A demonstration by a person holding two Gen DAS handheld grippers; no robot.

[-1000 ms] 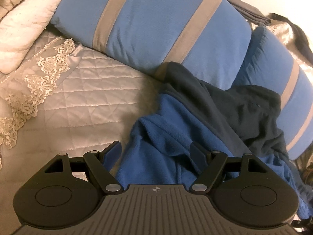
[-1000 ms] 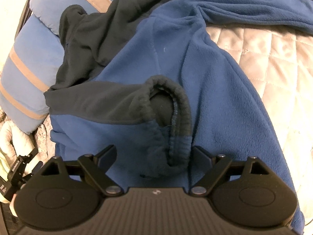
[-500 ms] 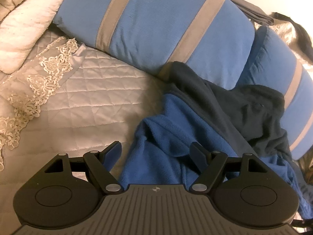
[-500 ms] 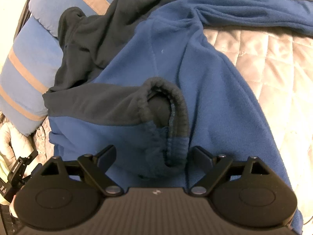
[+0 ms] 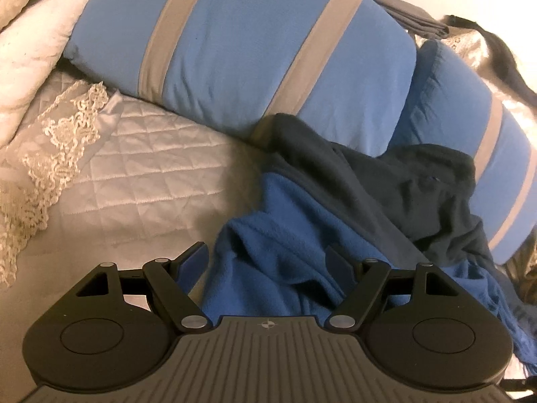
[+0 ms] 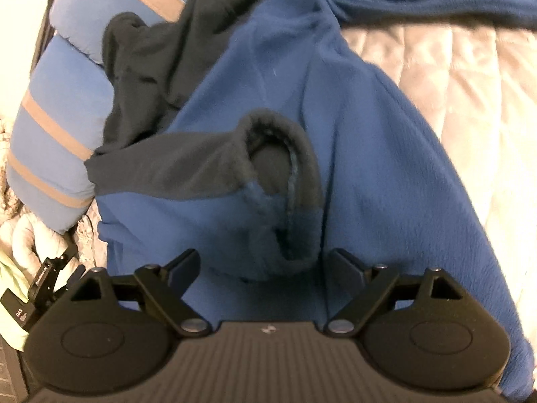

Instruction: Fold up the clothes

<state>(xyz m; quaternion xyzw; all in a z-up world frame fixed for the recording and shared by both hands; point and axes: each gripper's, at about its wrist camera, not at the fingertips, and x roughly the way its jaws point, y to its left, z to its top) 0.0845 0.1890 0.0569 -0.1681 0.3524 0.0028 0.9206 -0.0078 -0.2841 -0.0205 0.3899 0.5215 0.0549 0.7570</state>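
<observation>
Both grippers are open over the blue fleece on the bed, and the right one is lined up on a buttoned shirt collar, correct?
Not quite. The right gripper is lined up on the open cuff of a sleeve, with a dark band around the opening, as the right wrist view shows. There is no buttoned collar. The rest holds: both it and the left gripper are open over the blue fleece on the bed.

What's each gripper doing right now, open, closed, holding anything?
Left gripper: open, holding nothing, jaws apart over a bunched fold of the blue and navy fleece top.
Right gripper: open, holding nothing, jaws either side of the fleece's navy-edged cuff.
</observation>
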